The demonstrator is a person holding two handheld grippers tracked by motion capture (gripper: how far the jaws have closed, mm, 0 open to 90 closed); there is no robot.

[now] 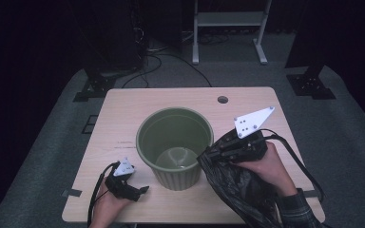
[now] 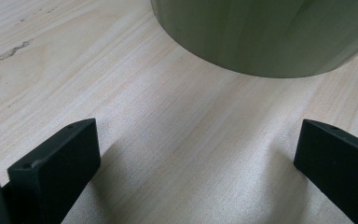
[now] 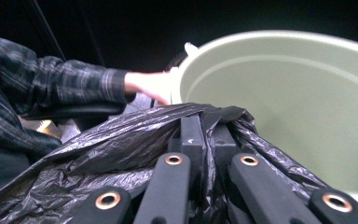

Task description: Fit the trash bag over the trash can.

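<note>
1. The right claw [image 1: 215, 153] is clenched on a fold of the black bag [image 1: 237, 190]; in the right gripper view the plastic [image 3: 121, 154] is seen pinched between the two jaws, which stand almost together.
2. The bag is gripped near its upper edge, probably so that the rest can hang free and the mouth can be brought over the bin; the loose plastic is draped down from the claw toward the near right corner of the surface [image 1: 123, 109].
3. The right claw is held raised, just beside the right side of the bin's rim [image 1: 208, 130], with its jaws pointed toward the bin, a placing that suits feeding the bag in from above.
4. The green bin [image 1: 175, 145] is stood upright near the middle of the surface, its mouth open and its inside apparently bare; its pale inner wall [image 3: 284, 107] is seen just beyond the pinched plastic.
5. The left claw [image 1: 140, 190] is released: in the left gripper view its jaws are spread wide with only bare wood between them, and nothing is grasped.
6. The left claw is rested low on the surface, near the bin's foot [image 2: 261, 42] and apart from it, likely kept ready to steady the bin or to take the other side of the bag.
7. The bag is judged not yet lined into the bin.
</note>
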